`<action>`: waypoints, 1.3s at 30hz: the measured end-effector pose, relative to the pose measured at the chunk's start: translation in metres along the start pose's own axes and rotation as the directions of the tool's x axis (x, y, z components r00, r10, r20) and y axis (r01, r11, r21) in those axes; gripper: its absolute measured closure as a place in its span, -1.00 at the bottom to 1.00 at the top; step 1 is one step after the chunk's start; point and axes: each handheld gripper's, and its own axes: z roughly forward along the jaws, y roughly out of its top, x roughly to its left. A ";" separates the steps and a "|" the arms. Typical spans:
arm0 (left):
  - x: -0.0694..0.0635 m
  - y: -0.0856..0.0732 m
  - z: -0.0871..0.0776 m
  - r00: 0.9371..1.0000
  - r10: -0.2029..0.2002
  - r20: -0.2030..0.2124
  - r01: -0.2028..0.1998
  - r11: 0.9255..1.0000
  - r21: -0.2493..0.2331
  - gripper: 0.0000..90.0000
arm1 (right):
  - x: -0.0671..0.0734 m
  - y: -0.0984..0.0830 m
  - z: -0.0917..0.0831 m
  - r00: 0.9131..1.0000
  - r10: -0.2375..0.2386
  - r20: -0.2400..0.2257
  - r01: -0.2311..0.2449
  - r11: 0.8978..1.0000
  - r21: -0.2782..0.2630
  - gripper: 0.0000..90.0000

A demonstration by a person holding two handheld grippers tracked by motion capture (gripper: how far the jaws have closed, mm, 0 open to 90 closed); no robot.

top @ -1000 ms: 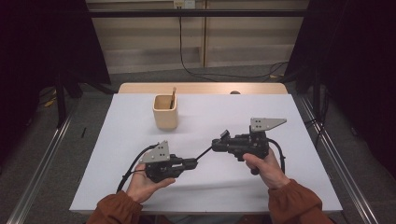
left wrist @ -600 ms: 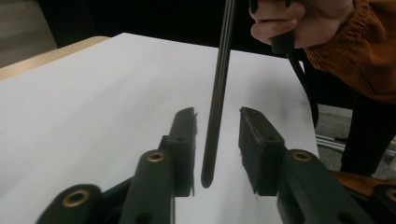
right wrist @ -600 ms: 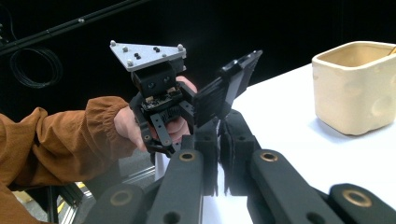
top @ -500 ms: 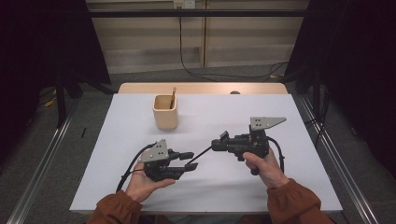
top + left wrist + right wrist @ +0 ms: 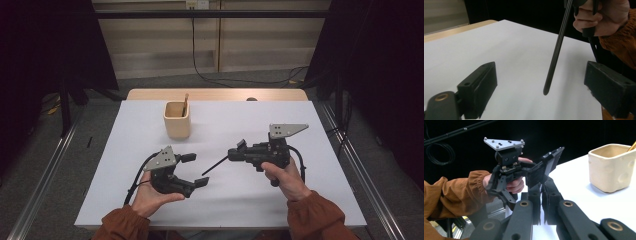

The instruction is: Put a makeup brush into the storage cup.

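Two claws over the white table (image 5: 310, 200), and I'm watching a thin black rod (image 5: 216, 165) between them. My right claw (image 5: 241, 150) is clenched on one end of that rod; in the right gripper view its jaws sit pressed together with barely a slit between them. From the high view the rod runs out of that claw down and to the left, slanting toward the table, with its free tip ending just short of my left claw (image 5: 195, 170). Left claw now: its jaws have just been opening and they stand released, wide apart. In the left gripper view the rod (image 5: 556, 50) comes down from the right hand (image 5: 596, 17) at the top and its rounded tip hangs in the gap between the two jaws, closer to the right-hand one, touching neither. I can't tell whether the tip meets the table or floats just above it. Farther back on the table stands a cream cup (image 5: 177, 120) with a wooden stick (image 5: 185, 103) leaning in it, well apart from both claws.
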 end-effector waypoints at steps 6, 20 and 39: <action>0.001 -0.001 -0.005 1.000 0.011 0.003 -0.011 1.000 -0.014 -0.96 | 0.000 0.002 -0.002 1.000 0.004 0.008 -0.004 1.000 0.006 0.91; 0.001 0.000 -0.006 1.000 0.010 -0.024 -0.011 1.000 -0.010 -0.96 | -0.002 0.008 -0.003 0.999 0.000 0.033 -0.002 0.998 0.066 0.90; 0.000 -0.002 0.000 1.000 0.013 -0.024 -0.013 1.000 0.006 -0.96 | -0.008 0.022 0.004 0.999 -0.007 0.052 -0.005 0.976 0.217 0.90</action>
